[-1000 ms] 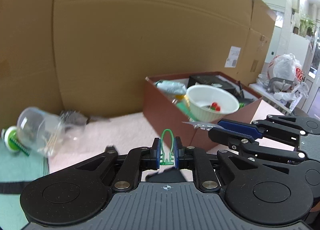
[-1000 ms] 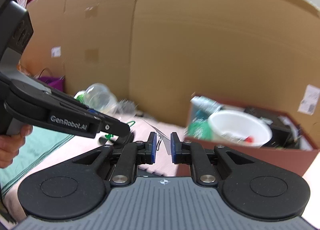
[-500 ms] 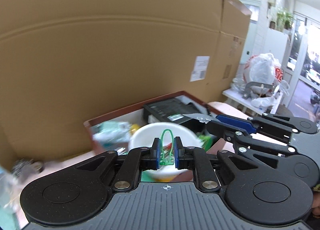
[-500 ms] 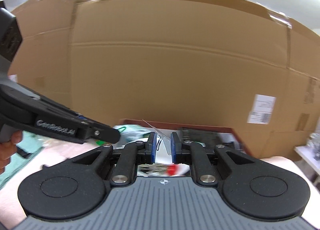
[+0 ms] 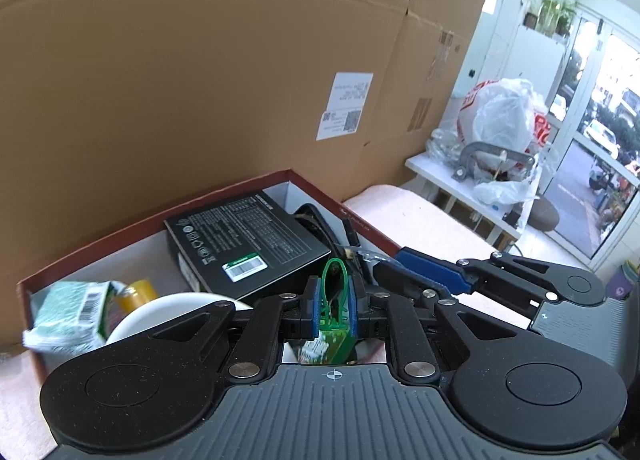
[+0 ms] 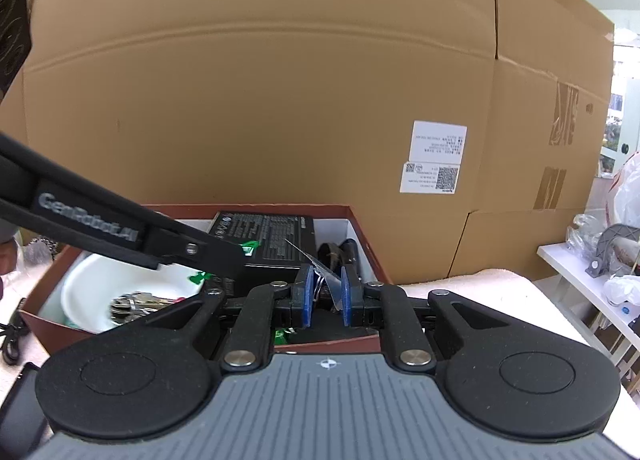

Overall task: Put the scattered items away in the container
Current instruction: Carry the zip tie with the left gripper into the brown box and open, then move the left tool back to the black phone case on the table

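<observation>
My left gripper (image 5: 333, 306) is shut on a small green plastic clip (image 5: 334, 292) and holds it above the open red-brown box (image 5: 224, 190). My right gripper (image 6: 324, 294) is shut on a clear plastic blister strip (image 6: 320, 265), also above the box (image 6: 362, 230). It shows from the side in the left wrist view (image 5: 384, 264), just right of my left gripper. The box holds a black carton (image 5: 248, 242), a white bowl (image 6: 100, 284) with metal bits, a green packet (image 5: 66, 310) and dark cables (image 6: 340, 252).
A tall cardboard wall (image 6: 260, 100) stands right behind the box. The pink cloth surface (image 5: 416, 220) runs to the right of it. A white shelf with plastic bags (image 5: 500, 128) stands at the far right. A black cable (image 6: 10, 336) lies left of the box.
Both grippers have swung right from the cloth to over the box, each still holding its item. The clear jar on the left has left the view.
</observation>
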